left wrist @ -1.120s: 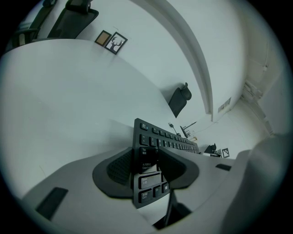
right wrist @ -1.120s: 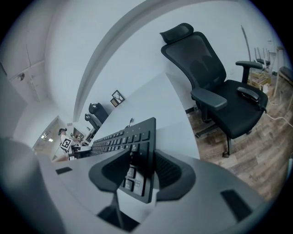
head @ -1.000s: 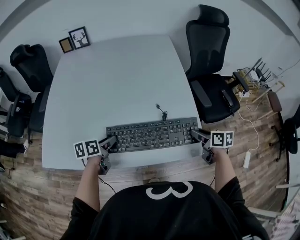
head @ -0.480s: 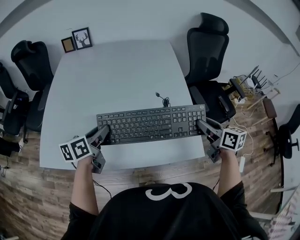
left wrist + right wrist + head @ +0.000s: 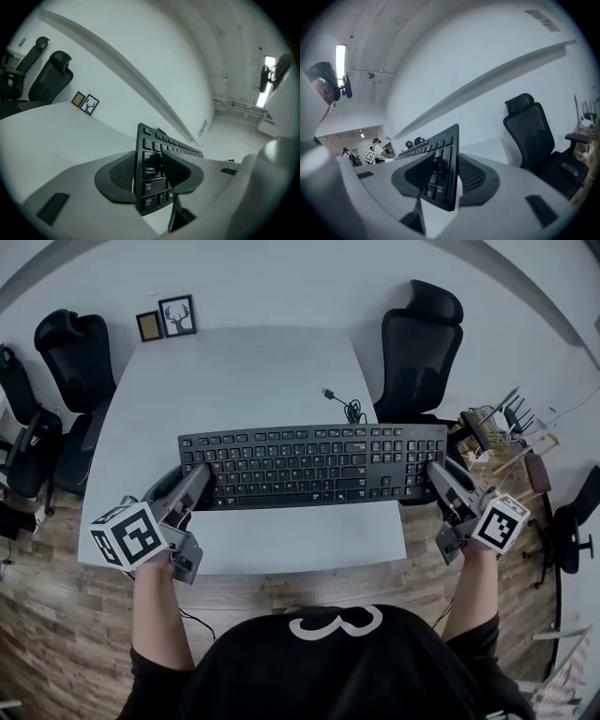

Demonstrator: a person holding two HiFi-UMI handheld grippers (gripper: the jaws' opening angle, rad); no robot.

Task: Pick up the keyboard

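Observation:
A black full-size keyboard (image 5: 314, 465) hangs in the air above the white table (image 5: 244, 371), held level between both hands. My left gripper (image 5: 194, 486) is shut on the keyboard's left end (image 5: 151, 176), one pad under it and one on the keys. My right gripper (image 5: 437, 474) is shut on the right end (image 5: 440, 176) in the same way. The keyboard's cable (image 5: 349, 407) trails off its far edge, coiled in a small bundle.
Two small picture frames (image 5: 167, 319) lean at the table's far left corner. Black office chairs stand at the left (image 5: 67, 357) and the far right (image 5: 420, 348). A rack with cables (image 5: 495, 418) sits on the wooden floor at the right.
Both grippers have risen with the keyboard, lifting it off the table. It looms larger in the head view, and its cable has come up with it.

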